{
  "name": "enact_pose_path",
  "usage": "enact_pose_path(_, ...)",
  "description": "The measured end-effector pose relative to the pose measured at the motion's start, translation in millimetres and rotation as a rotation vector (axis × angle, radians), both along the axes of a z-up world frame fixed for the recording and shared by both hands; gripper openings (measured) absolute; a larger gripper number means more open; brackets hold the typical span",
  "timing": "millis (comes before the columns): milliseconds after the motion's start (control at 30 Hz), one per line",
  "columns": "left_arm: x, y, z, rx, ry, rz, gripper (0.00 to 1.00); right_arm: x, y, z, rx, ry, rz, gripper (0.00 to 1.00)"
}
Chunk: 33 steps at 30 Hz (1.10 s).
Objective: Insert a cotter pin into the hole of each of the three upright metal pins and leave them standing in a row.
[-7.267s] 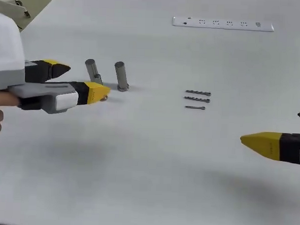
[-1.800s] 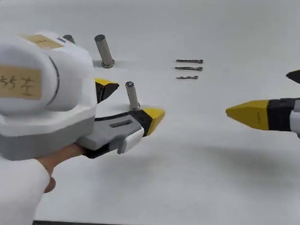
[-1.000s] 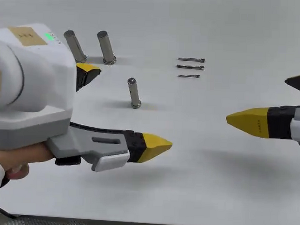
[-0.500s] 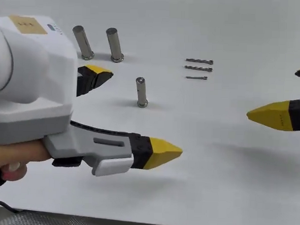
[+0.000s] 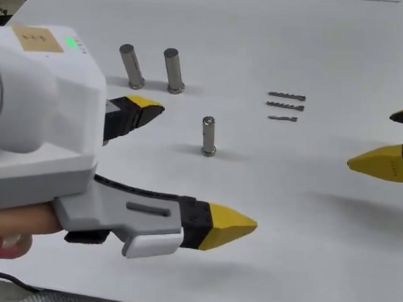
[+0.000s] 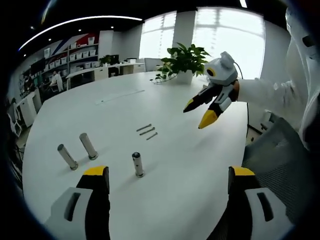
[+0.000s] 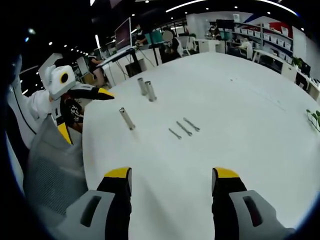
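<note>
**Near to far.** The left gripper point(image 5: 209, 167) is open wide and empty. One upright metal pin point(image 5: 209, 134) stands just ahead of its tips, between them. The right gripper point(image 5: 371, 140) is likewise spread wide and holds nothing. Well ahead of its jaws, three cotter pins point(image 5: 286, 106) lie side by side on the table point(image 5: 304, 247). Beyond the left jaws, two more metal pins point(image 5: 172, 70) stand close together. We judge the cotter pins light, thin and slippery, best pinched at the looped head. The metal pins seem stiff but easily toppled, so we would hold them mid-shaft.
</note>
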<state>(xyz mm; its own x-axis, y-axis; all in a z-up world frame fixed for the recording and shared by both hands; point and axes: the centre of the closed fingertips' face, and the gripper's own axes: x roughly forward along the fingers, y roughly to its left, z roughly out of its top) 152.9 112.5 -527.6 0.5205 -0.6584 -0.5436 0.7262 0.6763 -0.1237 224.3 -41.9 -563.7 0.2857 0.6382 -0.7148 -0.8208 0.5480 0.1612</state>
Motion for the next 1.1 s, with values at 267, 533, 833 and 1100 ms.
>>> enact_pose_path(267,-3.6,2.5,5.3,0.011,-0.013,-0.019,0.98,8.9,25.0,1.6,0.035,-0.004,0.083,0.54)
enact_pose_path(533,-4.8,10.4,10.5,0.028,-0.023,0.015,0.97,16.8,39.2,-3.3,0.029,-0.019,0.163,0.47)
enact_pose_path(833,-9.2,20.6,2.7,0.039,0.006,0.050,0.96,29.6,50.6,-9.4,0.022,-0.012,0.237,0.38)
enact_pose_path(1100,-12.2,26.2,-3.5,0.083,0.023,0.051,0.95,33.2,66.3,-19.1,-0.002,-0.028,0.349,0.29)
